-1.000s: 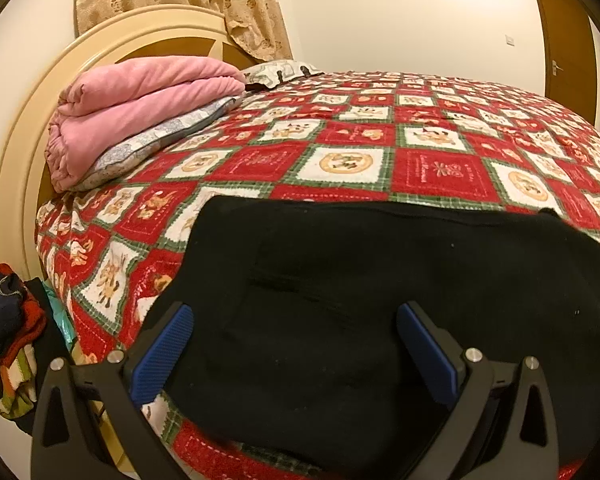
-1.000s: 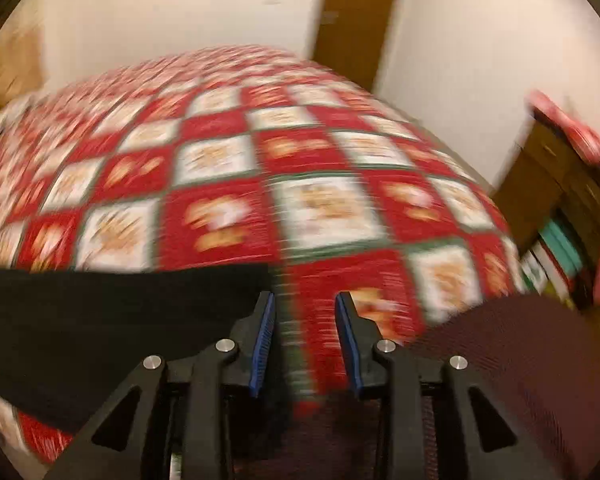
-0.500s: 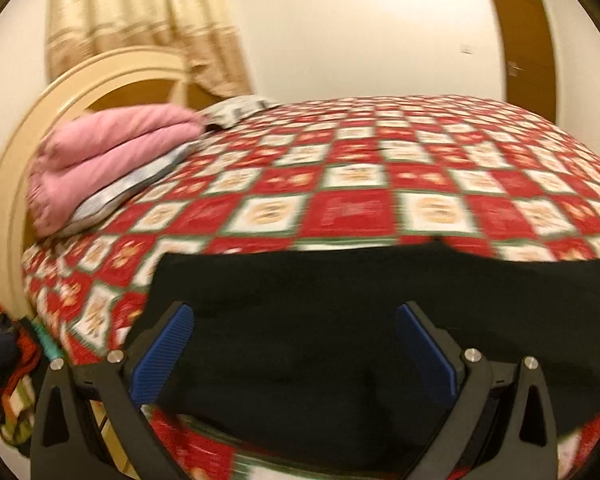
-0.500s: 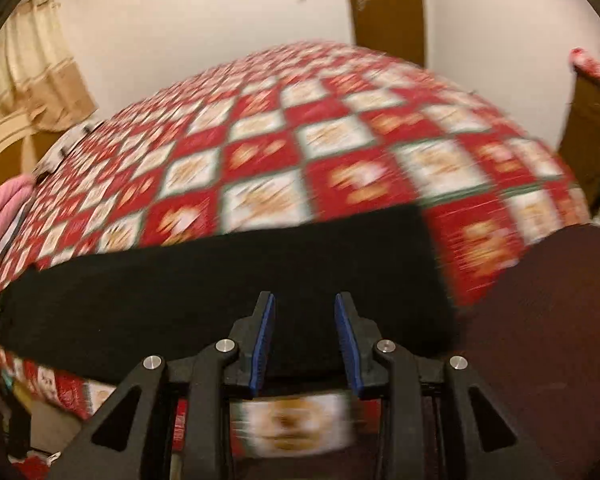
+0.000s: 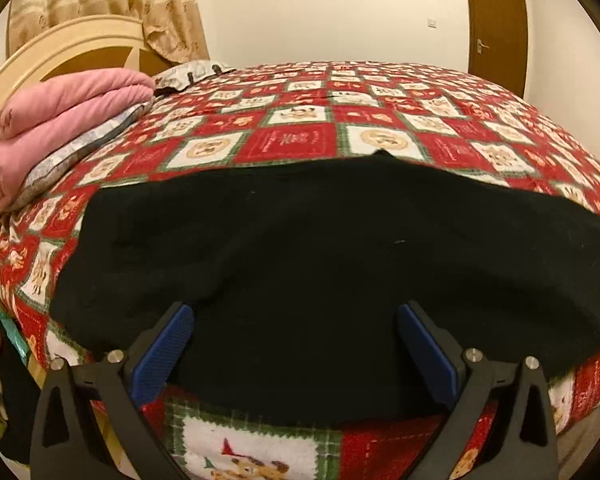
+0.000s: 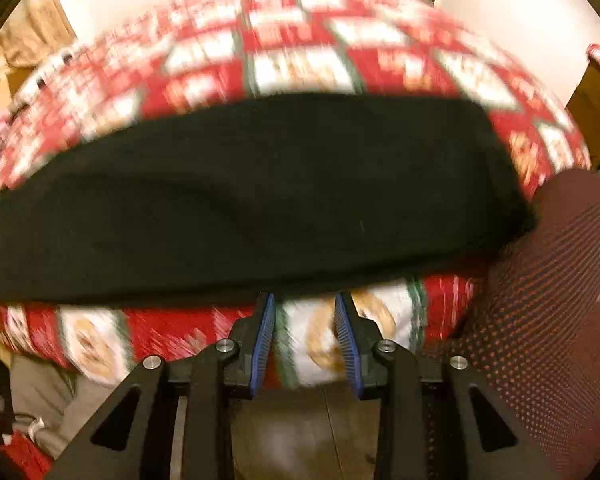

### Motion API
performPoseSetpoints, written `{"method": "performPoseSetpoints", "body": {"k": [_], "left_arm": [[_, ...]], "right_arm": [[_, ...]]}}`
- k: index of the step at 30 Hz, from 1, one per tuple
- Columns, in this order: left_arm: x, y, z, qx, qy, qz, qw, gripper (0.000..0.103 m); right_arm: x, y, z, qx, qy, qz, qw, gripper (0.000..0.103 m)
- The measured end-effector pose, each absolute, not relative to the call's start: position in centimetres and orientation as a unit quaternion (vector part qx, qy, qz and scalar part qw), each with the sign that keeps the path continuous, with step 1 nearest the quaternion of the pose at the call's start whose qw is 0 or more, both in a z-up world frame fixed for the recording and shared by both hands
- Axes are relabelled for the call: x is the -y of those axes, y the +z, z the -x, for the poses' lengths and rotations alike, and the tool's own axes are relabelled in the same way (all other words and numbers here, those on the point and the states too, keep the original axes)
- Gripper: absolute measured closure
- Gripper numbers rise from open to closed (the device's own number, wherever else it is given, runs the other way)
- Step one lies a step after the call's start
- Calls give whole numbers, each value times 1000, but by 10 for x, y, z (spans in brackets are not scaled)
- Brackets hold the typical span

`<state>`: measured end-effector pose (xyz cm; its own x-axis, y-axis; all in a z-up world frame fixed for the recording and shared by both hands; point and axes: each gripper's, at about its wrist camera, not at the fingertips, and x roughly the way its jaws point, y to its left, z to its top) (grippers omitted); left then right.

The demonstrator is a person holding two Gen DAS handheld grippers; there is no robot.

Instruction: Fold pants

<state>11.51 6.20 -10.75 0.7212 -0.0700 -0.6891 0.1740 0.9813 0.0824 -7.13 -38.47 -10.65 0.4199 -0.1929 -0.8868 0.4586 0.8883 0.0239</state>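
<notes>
left tool (image 5: 294, 342) w/ jaws wide apart over black pants (image 5: 300, 248) lying flat along near edge of bed (image 5: 292, 142), right tool (image 6: 305, 322) narrowly apart, empty, just short of hem edge; approach step, next needs gripping near edge.

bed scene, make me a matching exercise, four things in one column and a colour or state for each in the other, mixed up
Things:
1. pants
2. folded blanket
3. left tongs
4. bedspread

Descriptions:
a. red, white and green squares
b. wide open above black cloth
c. pink, stacked by the headboard
d. black, spread along the bed's near edge

Pairs: 1-d, 2-c, 3-b, 4-a
</notes>
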Motion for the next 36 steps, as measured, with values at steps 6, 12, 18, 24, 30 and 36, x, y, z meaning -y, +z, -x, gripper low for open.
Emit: {"method": "performPoseSetpoints", "body": {"k": [6, 12, 18, 24, 30, 36], "left_arm": [[-42, -84, -105, -340, -82, -76, 934, 0], [-14, -76, -90, -331, -126, -94, 931, 0], [9, -75, -83, -341, -153, -95, 923, 0], [18, -75, -79, -335, -147, -120, 923, 0], [13, -79, -84, -351, -145, -101, 920, 0], [12, -82, -82, -355, -153, -90, 918, 0]], "right_arm": [[366, -57, 66, -414, -175, -82, 890, 67], [488, -31, 82, -391, -250, -155, 872, 34], [559, -61, 61, -446, -236, -175, 845, 34], [566, -100, 47, -498, -238, -179, 815, 34], [564, -99, 57, -516, -198, -209, 807, 58], [548, -97, 64, -509, -184, -229, 809, 89]]}}
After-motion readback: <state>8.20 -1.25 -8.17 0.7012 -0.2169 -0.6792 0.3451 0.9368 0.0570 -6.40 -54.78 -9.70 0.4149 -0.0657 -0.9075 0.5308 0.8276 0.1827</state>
